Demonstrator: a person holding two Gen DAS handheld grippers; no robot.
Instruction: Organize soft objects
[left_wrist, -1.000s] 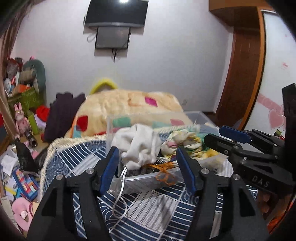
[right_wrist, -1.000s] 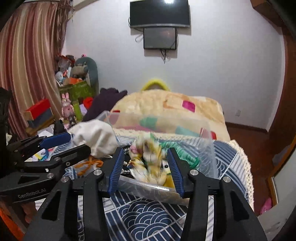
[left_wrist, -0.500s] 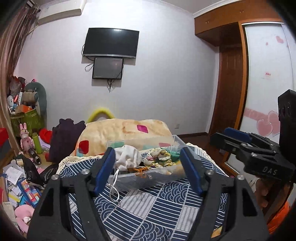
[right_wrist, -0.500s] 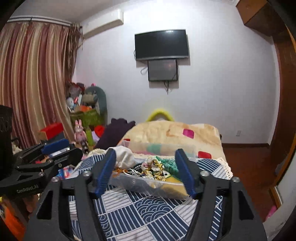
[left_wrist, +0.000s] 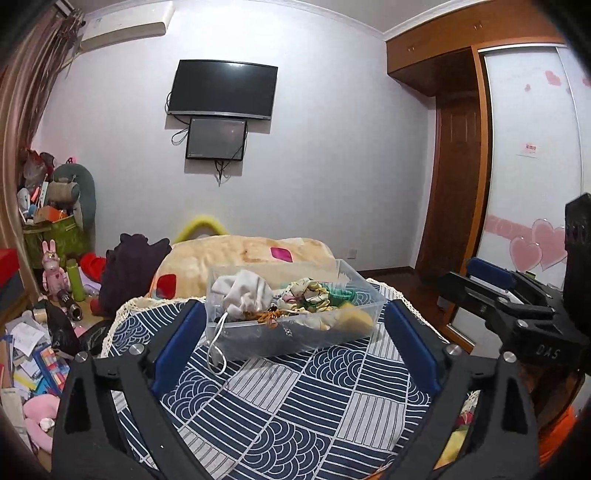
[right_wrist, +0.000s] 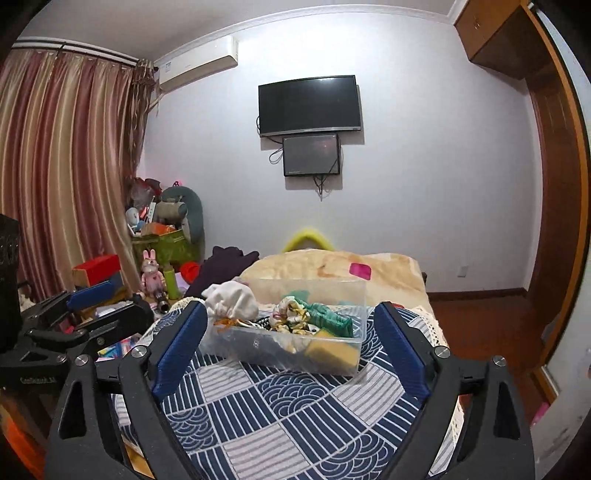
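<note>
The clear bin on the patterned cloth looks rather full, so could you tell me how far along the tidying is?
Done: the clear bin already holds a white cloth, a green knit piece and a yellow sponge. In hand: nothing; the left gripper and right gripper are both open and short of the bin. Left: a white cord trails over the rim onto the patterned cloth.

wall TV (left_wrist: 221, 89) | striped curtain (right_wrist: 62, 166) | wooden wardrobe (left_wrist: 454, 155) | pink rabbit toy (left_wrist: 50, 262)
</note>
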